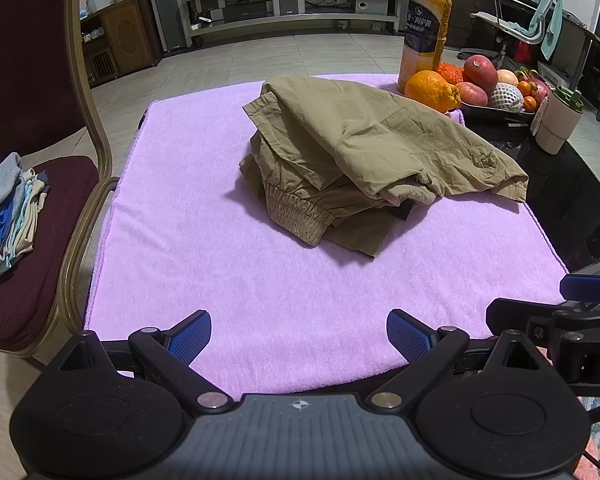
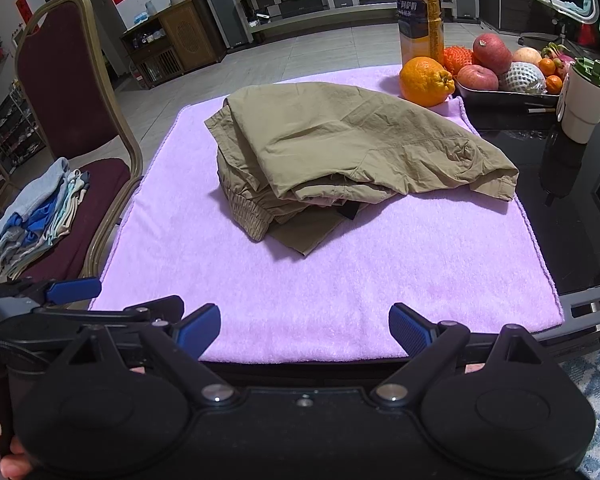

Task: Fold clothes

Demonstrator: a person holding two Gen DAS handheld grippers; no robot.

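Note:
A khaki garment [image 1: 364, 152] with an elastic waistband lies in a loose heap on a pink towel [image 1: 228, 280] at the middle and far right of the towel. It also shows in the right wrist view [image 2: 352, 152] on the same towel [image 2: 340, 280]. My left gripper [image 1: 299, 336] is open and empty above the towel's near edge. My right gripper [image 2: 305, 330] is open and empty, also at the near edge, beside the left one. Both are well short of the garment.
A maroon chair [image 1: 32, 216] at the left holds a stack of folded clothes [image 1: 8, 208]. A juice bottle [image 1: 426, 28], a fruit tray [image 1: 496, 110] and a white cup [image 1: 558, 124] stand on the black table at the far right.

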